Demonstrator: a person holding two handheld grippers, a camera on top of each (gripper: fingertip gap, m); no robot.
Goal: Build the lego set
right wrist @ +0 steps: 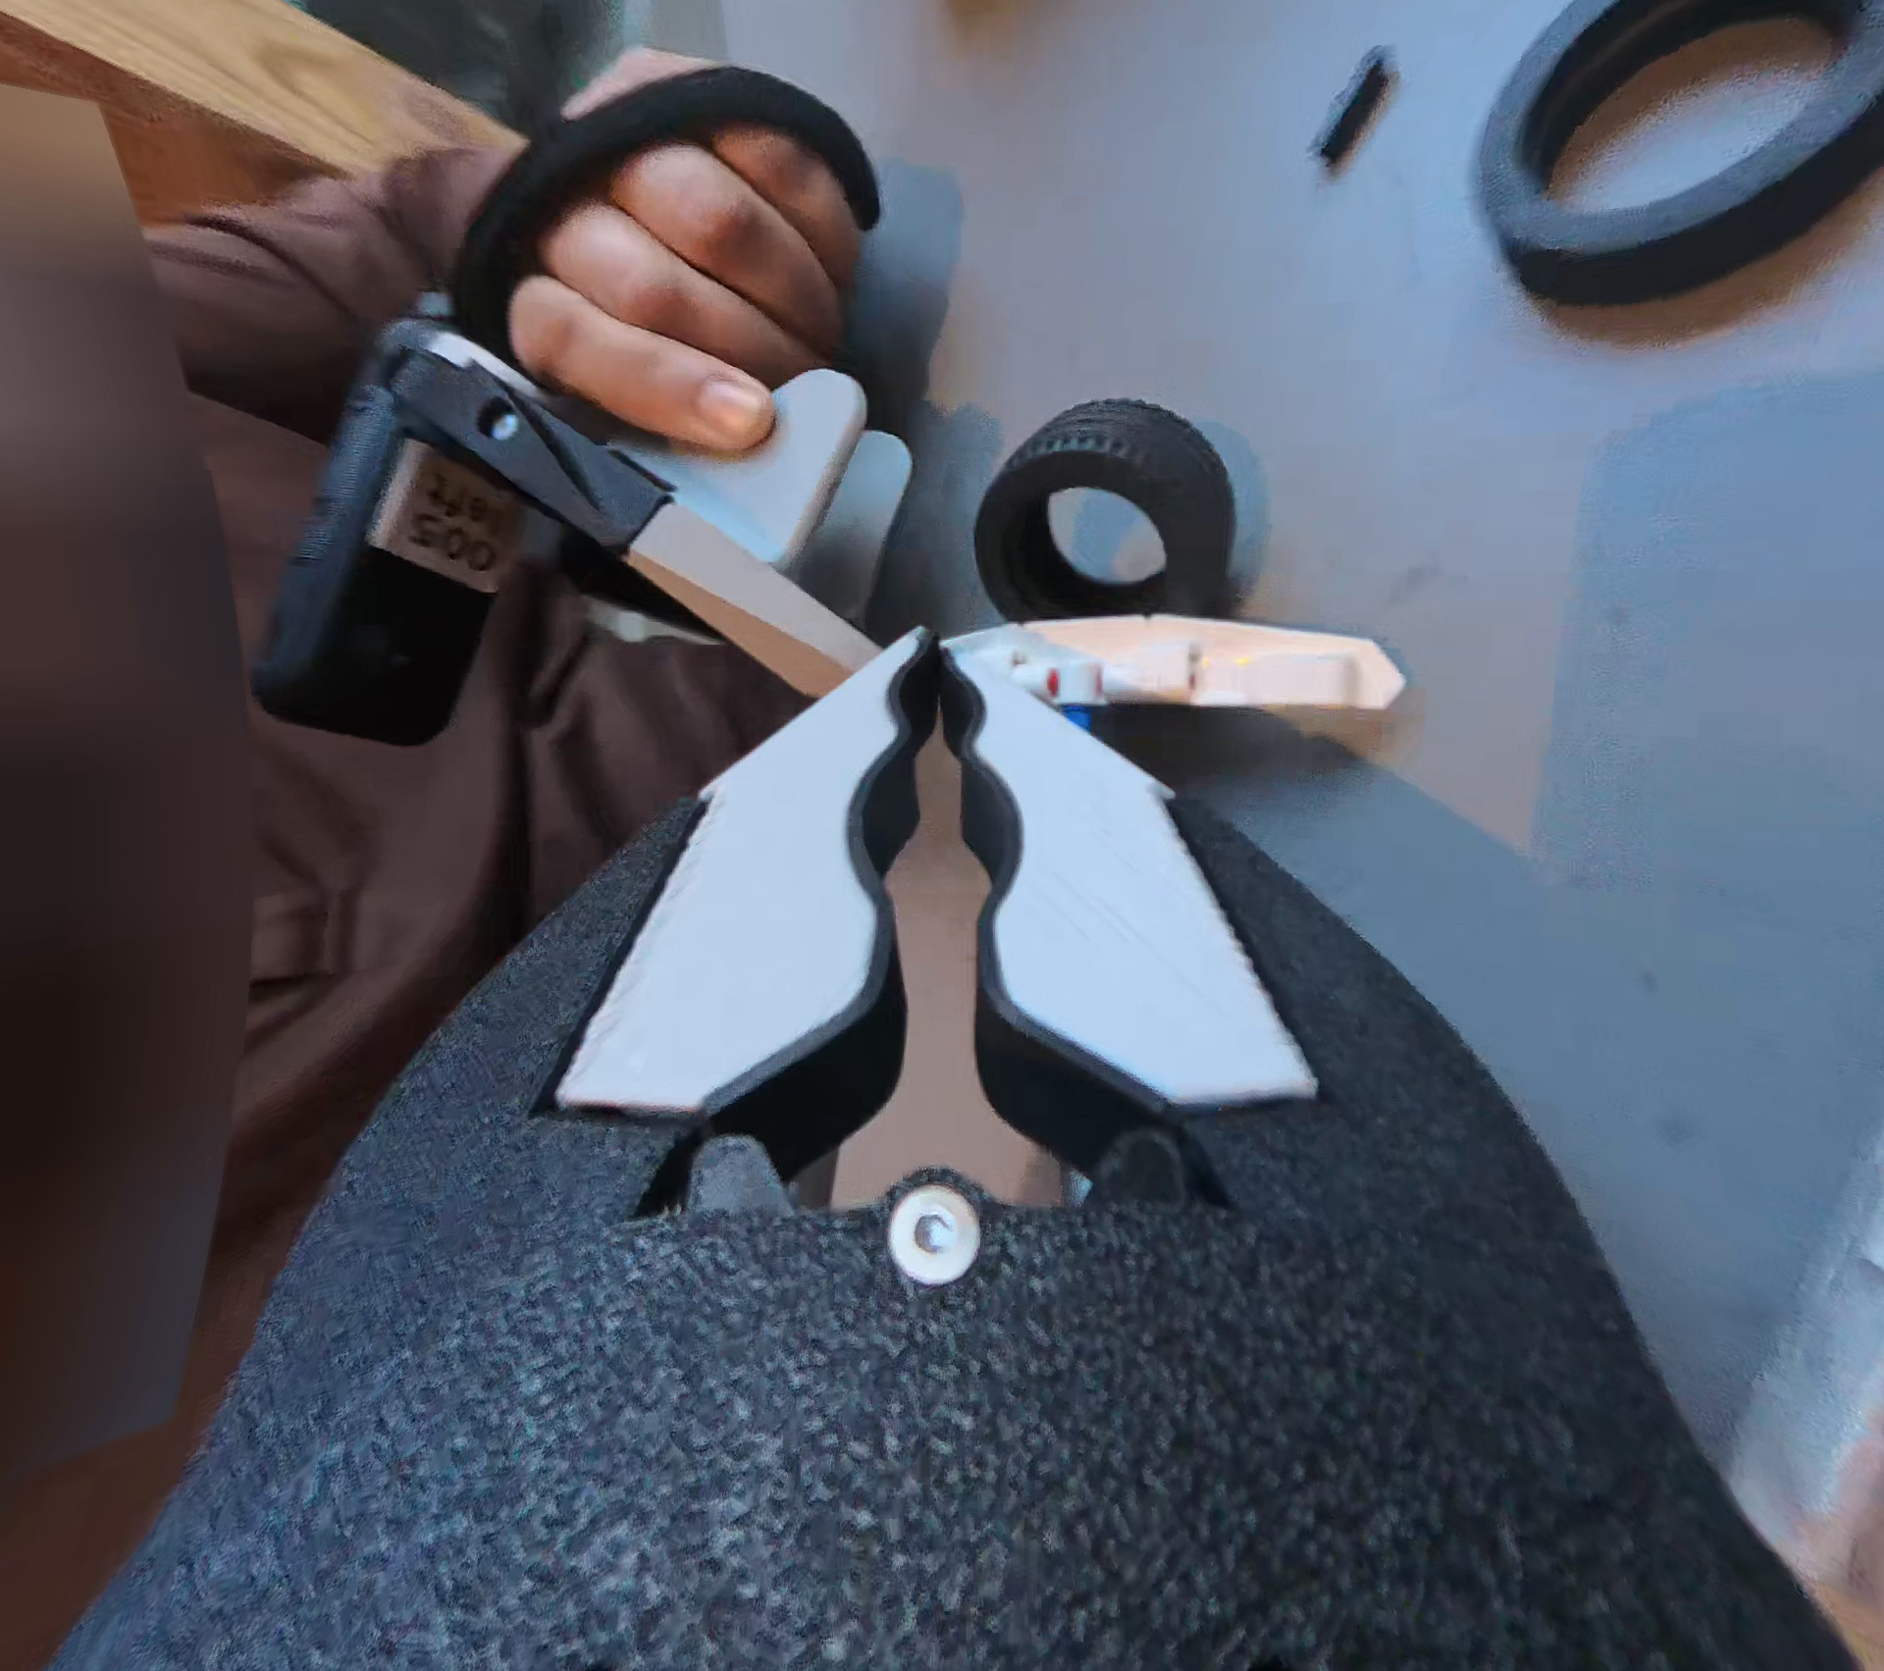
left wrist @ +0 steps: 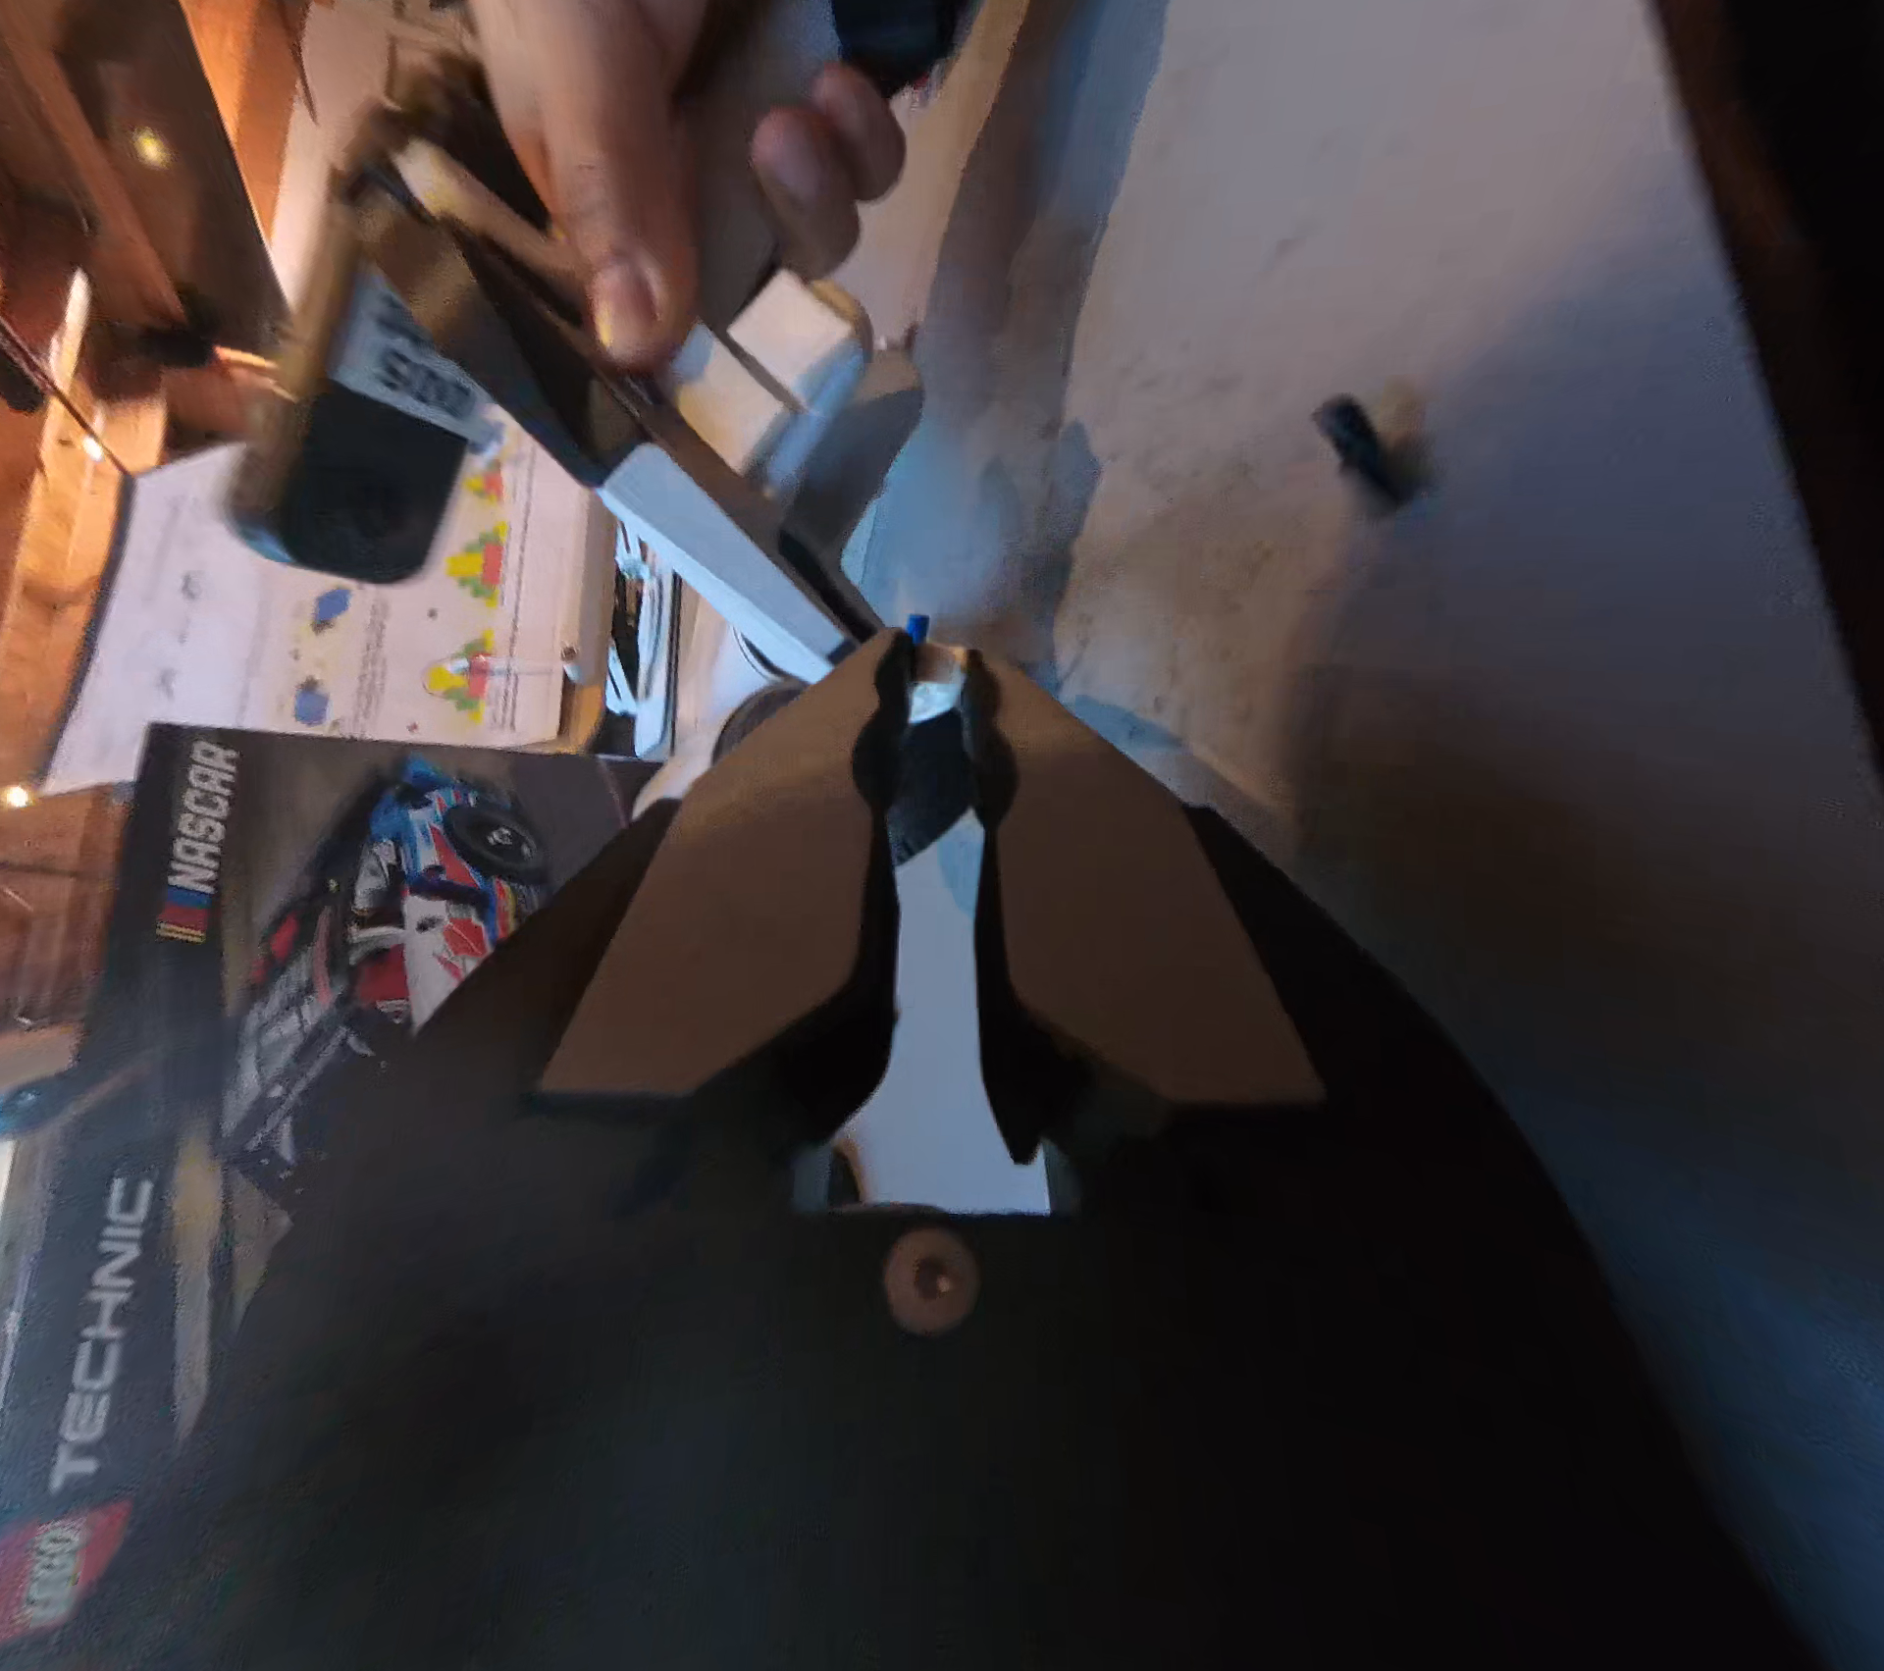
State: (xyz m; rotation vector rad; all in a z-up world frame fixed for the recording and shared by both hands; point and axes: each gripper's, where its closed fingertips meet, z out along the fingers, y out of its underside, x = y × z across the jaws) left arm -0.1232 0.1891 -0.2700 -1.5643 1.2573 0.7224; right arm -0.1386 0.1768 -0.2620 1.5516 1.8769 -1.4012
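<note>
My left gripper [left wrist: 933, 669] is shut on the end of a white lego assembly [left wrist: 938, 684], with a blue pin [left wrist: 916, 625] at its tip. The right wrist view shows the assembly [right wrist: 1203, 664] as a flat white piece held level over the grey table [right wrist: 1529, 756], reaching right from the tips. My right gripper [right wrist: 938, 654] is shut, its tips touching the same end. I cannot tell if it pinches anything. Each gripper's hand-held finger shows in the other view: the right one [left wrist: 734, 562], the left one [right wrist: 754, 603].
A small black tyre [right wrist: 1106, 536] stands just behind the assembly. A large black tyre ring [right wrist: 1692, 124] and a small black part [right wrist: 1351, 108] lie farther back. The set's box [left wrist: 336, 908] and an instruction sheet [left wrist: 336, 633] lie to the left. A wooden edge [right wrist: 204, 42] borders the table. My two grippers' fingertips are within a few centimetres of each other.
</note>
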